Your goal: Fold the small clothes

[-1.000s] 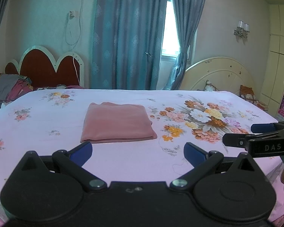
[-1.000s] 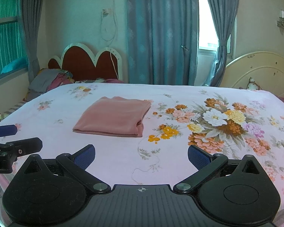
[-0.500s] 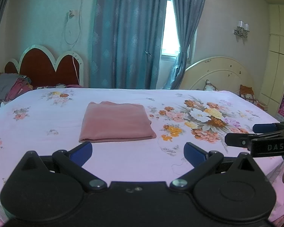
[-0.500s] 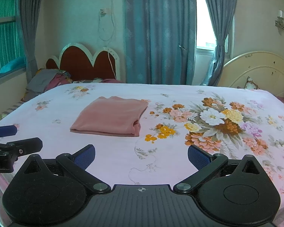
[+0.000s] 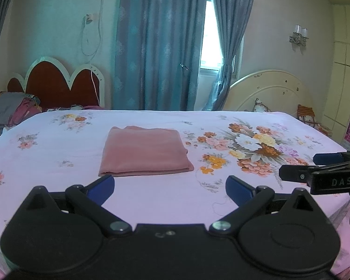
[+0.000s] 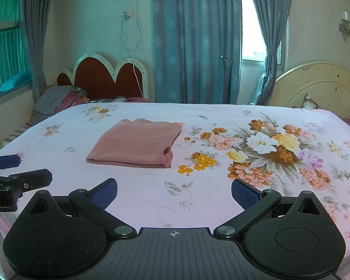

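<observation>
Pink folded garment (image 5: 145,150) lying flat on flowered bedsheet (image 5: 256,200), well ahead of both tools. Left gripper (image 5: 170,186) and right gripper (image 6: 173,192) held above near edge, fingers spread wide, nothing between. "DAS" legible on right gripper's side; "ot.AI" on left's.
</observation>
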A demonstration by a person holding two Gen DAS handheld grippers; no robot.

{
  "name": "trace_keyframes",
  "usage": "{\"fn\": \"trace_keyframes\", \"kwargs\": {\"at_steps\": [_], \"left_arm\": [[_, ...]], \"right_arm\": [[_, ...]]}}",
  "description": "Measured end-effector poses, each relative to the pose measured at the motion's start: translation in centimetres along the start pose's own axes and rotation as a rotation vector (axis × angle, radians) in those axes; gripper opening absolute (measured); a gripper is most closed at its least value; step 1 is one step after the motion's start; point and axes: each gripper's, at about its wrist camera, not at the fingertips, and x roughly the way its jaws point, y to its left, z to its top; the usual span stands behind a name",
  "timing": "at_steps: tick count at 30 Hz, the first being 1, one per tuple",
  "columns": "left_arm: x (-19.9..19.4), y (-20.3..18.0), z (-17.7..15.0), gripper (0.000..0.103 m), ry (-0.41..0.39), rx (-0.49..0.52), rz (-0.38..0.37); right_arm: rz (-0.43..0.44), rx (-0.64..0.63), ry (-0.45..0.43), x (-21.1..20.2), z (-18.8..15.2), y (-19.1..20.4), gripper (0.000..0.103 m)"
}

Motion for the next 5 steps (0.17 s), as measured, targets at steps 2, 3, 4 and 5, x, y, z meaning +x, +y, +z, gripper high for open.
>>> {"fn": "trace_keyframes", "kwargs": {"at_steps": [2, 3, 4, 5], "left_arm": [[0.02, -0.07, 0.07, 0.100, 0.002, 0.006, -0.003], [-0.02, -0.09, 0.10, 0.100, 0.001, 0.005, -0.001], [-0.03, -0.10, 0.13, 0.100, 0.003, 0.006, -0.001], [-0.04, -0.16, 0.15, 0.100, 0.005, 0.008, -0.001]], "right_arm": [[0.002, 0.002, 0.001, -0.02, 0.01, 0.00, 0.103], [0.003, 0.002, 0.001, -0.02, 0.01, 0.01, 0.103], [0.003, 0.002, -0.001, -0.06, -0.02, 0.06, 0.103], [0.003, 0.002, -0.001, -0.09, -0.04, 0.17, 0.103]]}}
